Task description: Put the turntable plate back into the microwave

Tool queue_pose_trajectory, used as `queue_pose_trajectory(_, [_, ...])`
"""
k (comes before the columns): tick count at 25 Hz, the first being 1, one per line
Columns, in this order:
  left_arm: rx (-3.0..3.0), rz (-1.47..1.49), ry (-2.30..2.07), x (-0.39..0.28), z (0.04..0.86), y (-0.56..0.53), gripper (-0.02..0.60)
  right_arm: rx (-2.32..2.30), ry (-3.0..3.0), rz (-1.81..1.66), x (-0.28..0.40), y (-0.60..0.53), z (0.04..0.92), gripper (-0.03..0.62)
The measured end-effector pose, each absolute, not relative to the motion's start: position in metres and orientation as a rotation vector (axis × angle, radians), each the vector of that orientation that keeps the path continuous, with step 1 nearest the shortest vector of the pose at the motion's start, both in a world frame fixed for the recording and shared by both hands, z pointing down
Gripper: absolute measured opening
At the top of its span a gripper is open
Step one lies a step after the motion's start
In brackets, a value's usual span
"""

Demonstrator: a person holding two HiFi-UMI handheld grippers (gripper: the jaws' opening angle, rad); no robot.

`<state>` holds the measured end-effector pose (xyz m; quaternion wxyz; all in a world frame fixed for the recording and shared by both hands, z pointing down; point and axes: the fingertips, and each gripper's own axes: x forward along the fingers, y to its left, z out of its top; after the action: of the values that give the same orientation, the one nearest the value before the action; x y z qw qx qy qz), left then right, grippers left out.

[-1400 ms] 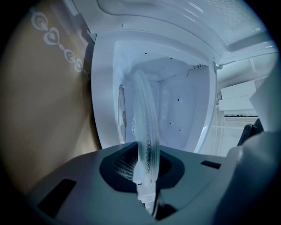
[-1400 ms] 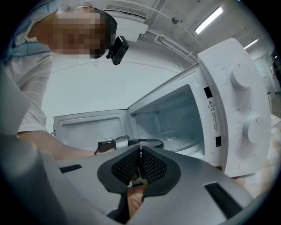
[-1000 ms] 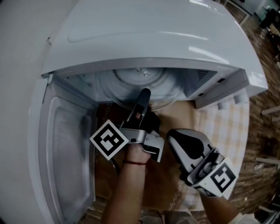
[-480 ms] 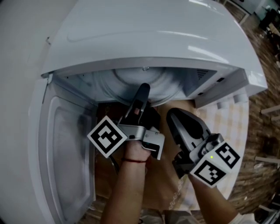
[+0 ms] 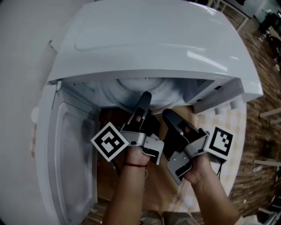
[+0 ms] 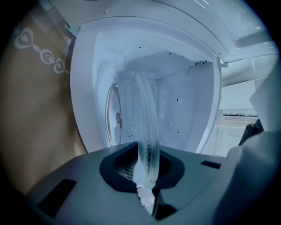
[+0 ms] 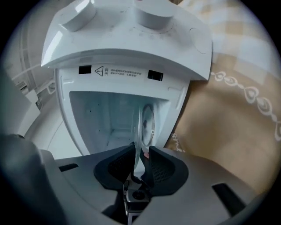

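Note:
The clear glass turntable plate (image 5: pixel 131 90) lies partly inside the open white microwave (image 5: pixel 145 39). My left gripper (image 5: pixel 144 94) reaches into the mouth of the microwave and is shut on the plate's near rim. In the left gripper view the ribbed rim (image 6: pixel 145 118) runs edge-on between the pads of the left gripper (image 6: pixel 147 165). My right gripper (image 5: pixel 169 115) sits just right of it at the cavity's mouth, with its jaws opening. In the right gripper view the plate's thin edge (image 7: pixel 139 132) stands between the jaws of the right gripper (image 7: pixel 141 158), with a gap on one side.
The microwave door (image 5: pixel 66 154) hangs open at the left, close to my left arm. Two knobs (image 7: pixel 149 13) sit on the control panel at the right. A brown cloth (image 7: pixel 228 127) and a checked cloth (image 5: pixel 228 127) cover the table. The round turntable seat (image 6: pixel 115 116) shows on the cavity floor.
My right gripper has rolled over and moved up and left to the microwave's mouth beside the left one, and its jaws have parted around the plate's rim. The left gripper has kept still.

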<state>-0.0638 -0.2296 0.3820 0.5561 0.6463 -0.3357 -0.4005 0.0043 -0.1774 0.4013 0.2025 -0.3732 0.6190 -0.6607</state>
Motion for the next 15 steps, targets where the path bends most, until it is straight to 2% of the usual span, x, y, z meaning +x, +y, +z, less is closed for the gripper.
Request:
queue_pose_trajectory(13, [1.517,-0.927,-0.801,-0.064,0.386,-0.228,0.034,-0.893,1.731,-1.854,-0.01,-0.197,0.407,0.103])
queue_pose_trajectory(15, [1.529,-0.92,-0.804,-0.064,0.385,-0.228,0.034,-0.864,1.739,-1.84,-0.011,-0.198,0.405,0.072])
